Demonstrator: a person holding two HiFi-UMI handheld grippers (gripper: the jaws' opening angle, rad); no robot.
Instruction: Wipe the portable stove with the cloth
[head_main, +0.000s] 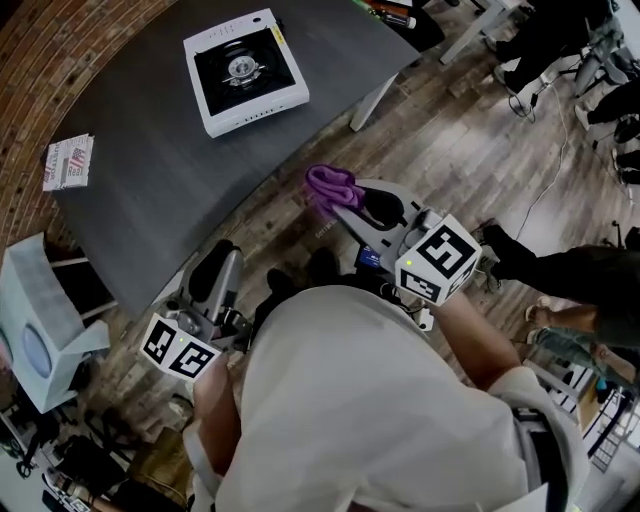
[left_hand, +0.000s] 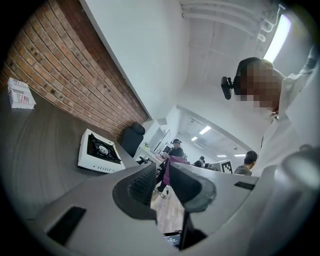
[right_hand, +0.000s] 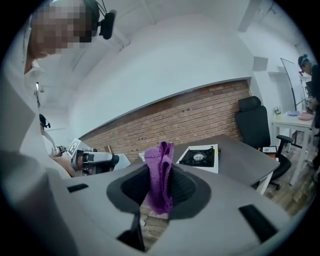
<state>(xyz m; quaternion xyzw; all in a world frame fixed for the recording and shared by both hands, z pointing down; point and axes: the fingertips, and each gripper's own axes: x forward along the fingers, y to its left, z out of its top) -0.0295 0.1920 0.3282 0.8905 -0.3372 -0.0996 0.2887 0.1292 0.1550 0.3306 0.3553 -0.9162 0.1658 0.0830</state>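
The white portable stove (head_main: 245, 70) with a black top stands on the far part of the dark grey table (head_main: 150, 180); it also shows in the left gripper view (left_hand: 97, 152) and the right gripper view (right_hand: 200, 156). My right gripper (head_main: 340, 200) is held over the wooden floor, short of the table's near edge, and is shut on a bunched purple cloth (head_main: 333, 188) that sticks up between its pads (right_hand: 161, 172). Low at the left, near my body, my left gripper (head_main: 222, 262) has a narrow gap between its pads (left_hand: 162, 175) and holds nothing.
A small printed booklet (head_main: 68, 162) lies at the table's left end. A white and blue box (head_main: 40, 320) stands on the floor at the left. A black office chair (right_hand: 255, 125) is beyond the table. Another person's legs (head_main: 560, 270) and cables are at the right.
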